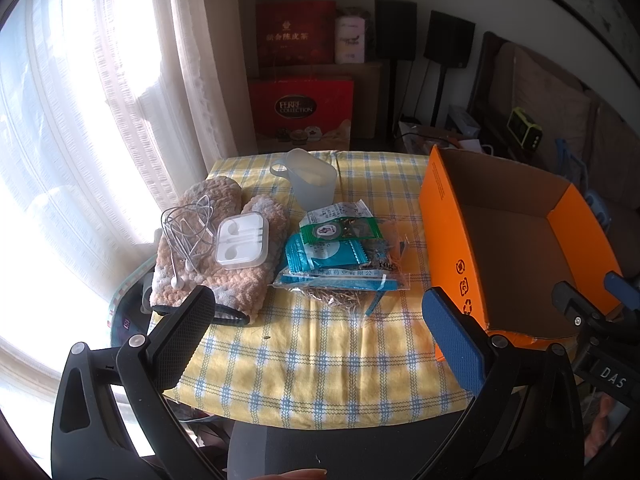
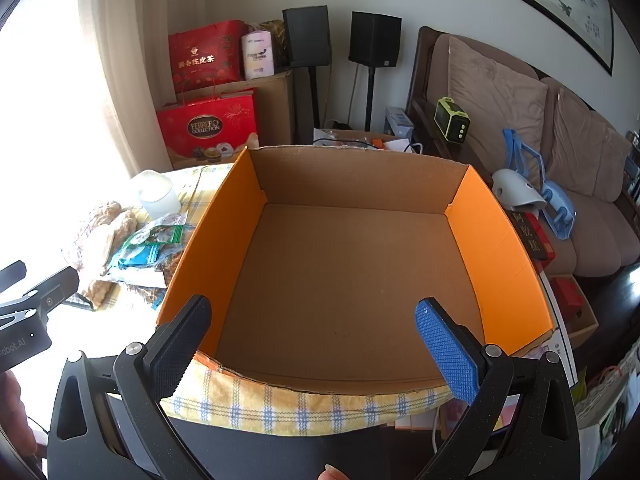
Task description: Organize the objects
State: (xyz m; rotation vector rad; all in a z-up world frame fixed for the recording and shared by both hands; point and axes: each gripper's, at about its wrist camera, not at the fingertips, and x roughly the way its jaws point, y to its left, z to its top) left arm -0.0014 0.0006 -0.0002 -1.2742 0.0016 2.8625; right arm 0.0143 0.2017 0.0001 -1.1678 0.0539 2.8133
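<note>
On the yellow checked tablecloth [image 1: 312, 360] lie fuzzy knitted slippers [image 1: 240, 280] with tangled white earphones [image 1: 186, 236] and a white earphone case [image 1: 241, 243] on top. Beside them are blue and green sachets [image 1: 336, 252] over a clear bag of dried herbs, and a translucent plastic jug [image 1: 312, 182] behind. An empty orange cardboard box [image 1: 444, 232] stands at the right; its inside [image 2: 352, 276] fills the right wrist view. My left gripper [image 1: 320, 328] is open and empty, short of the sachets. My right gripper [image 2: 312, 340] is open and empty over the box's near edge.
Red gift boxes [image 1: 302, 106] and a brown carton stand behind the table by the curtain. Two black speakers [image 2: 374, 40] stand on poles. A brown sofa [image 2: 560, 152] lies to the right, with a green radio [image 2: 452, 120] beside it. The table's front edge is near both grippers.
</note>
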